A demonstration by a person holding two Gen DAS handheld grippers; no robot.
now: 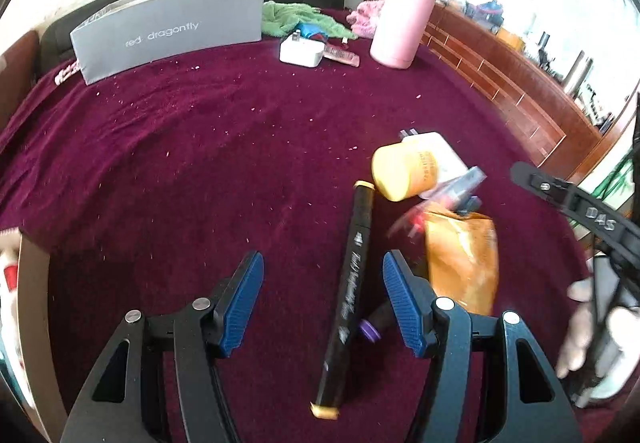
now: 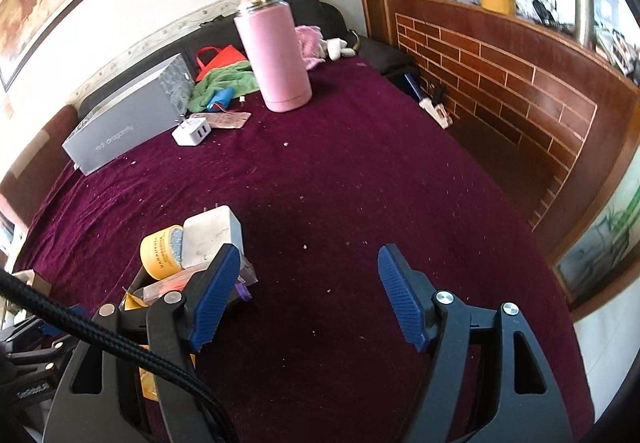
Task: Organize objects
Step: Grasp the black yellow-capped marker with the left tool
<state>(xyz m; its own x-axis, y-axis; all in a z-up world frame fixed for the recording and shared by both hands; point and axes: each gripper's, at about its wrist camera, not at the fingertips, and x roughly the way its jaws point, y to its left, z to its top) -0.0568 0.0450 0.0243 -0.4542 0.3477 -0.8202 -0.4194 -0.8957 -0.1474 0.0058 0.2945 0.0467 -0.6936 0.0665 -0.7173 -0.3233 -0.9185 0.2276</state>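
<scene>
My left fingers [image 1: 323, 297] stand spread above the maroon velvet table [image 1: 200, 163], pinching nothing; a long black marker with yellow end caps [image 1: 347, 295] lies on the cloth between them, nearer the right-hand pad. Just beyond it lie a yellow round jar on its side [image 1: 402, 172], a white square charger [image 1: 440, 155] touching it, and an orange foil sachet [image 1: 464, 263]. My right fingers [image 2: 310, 289] are also spread, empty, with bare cloth between them; their left pad overlaps the same cluster. Farther back stand a tall pink thermos flask [image 2: 276, 59] and a grey rectangular box [image 1: 168, 27], well apart from the cluster.
</scene>
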